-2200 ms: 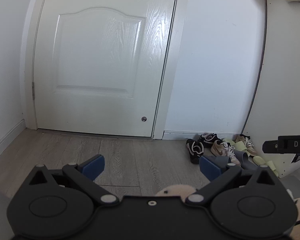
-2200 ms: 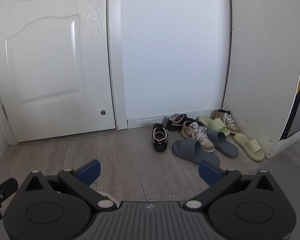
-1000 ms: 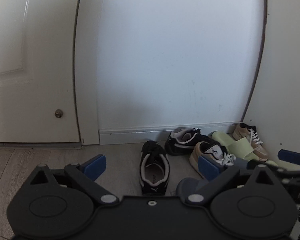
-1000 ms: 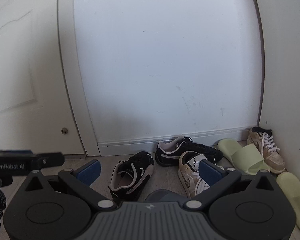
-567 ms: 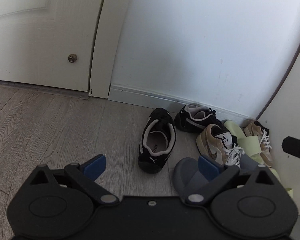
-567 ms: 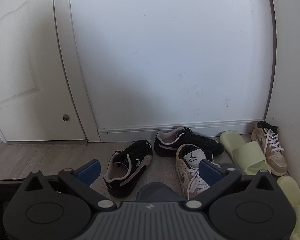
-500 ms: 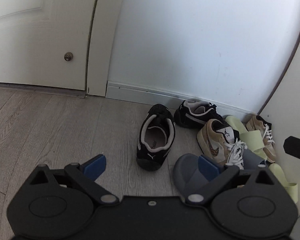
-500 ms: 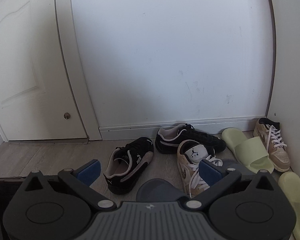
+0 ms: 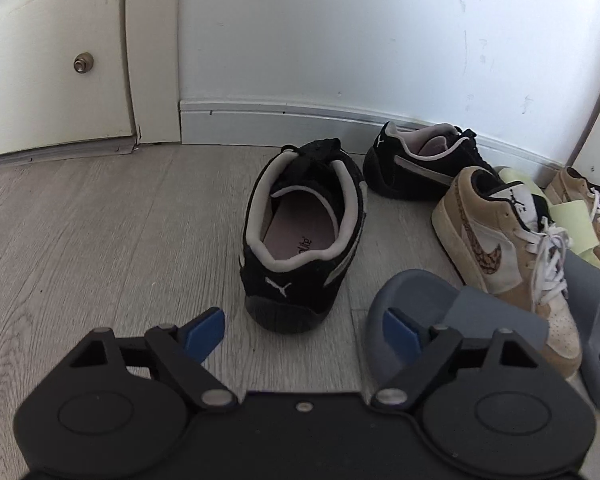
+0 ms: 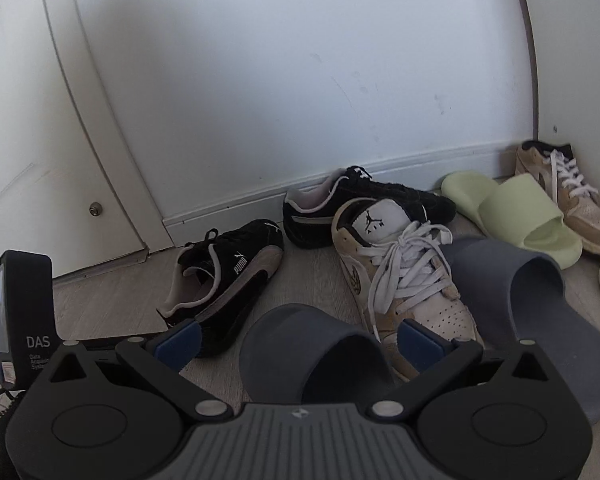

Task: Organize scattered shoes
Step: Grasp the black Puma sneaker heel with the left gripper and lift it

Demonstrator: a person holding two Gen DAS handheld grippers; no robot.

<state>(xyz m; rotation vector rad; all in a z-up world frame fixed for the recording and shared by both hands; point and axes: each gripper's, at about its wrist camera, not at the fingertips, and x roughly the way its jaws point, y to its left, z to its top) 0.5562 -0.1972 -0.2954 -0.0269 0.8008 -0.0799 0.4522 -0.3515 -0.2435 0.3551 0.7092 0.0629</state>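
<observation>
Shoes lie scattered on the floor by the wall. A black sneaker (image 9: 300, 236) sits heel toward me; my left gripper (image 9: 304, 332) is open just behind its heel. A second black sneaker (image 9: 420, 160) lies along the baseboard. A tan and white sneaker (image 9: 508, 256) lies to the right, its mate (image 10: 564, 192) in the corner. A grey slide (image 10: 312, 356) sits right in front of my open right gripper (image 10: 300, 340), with another grey slide (image 10: 540, 312) to its right. Pale green slides (image 10: 516, 208) lie by the corner.
The wood-look floor (image 9: 100, 240) stretches left toward a white door (image 9: 52, 48) with a round metal stop. A white wall with a baseboard (image 9: 300, 120) backs the shoes. A white panel (image 10: 580, 60) closes the right side. The left gripper's screen unit (image 10: 20, 312) shows at the right view's left edge.
Both grippers have moved down and closer to the shoes, which now fill the views. The jaws have stayed open and nothing has been taken hold of.
</observation>
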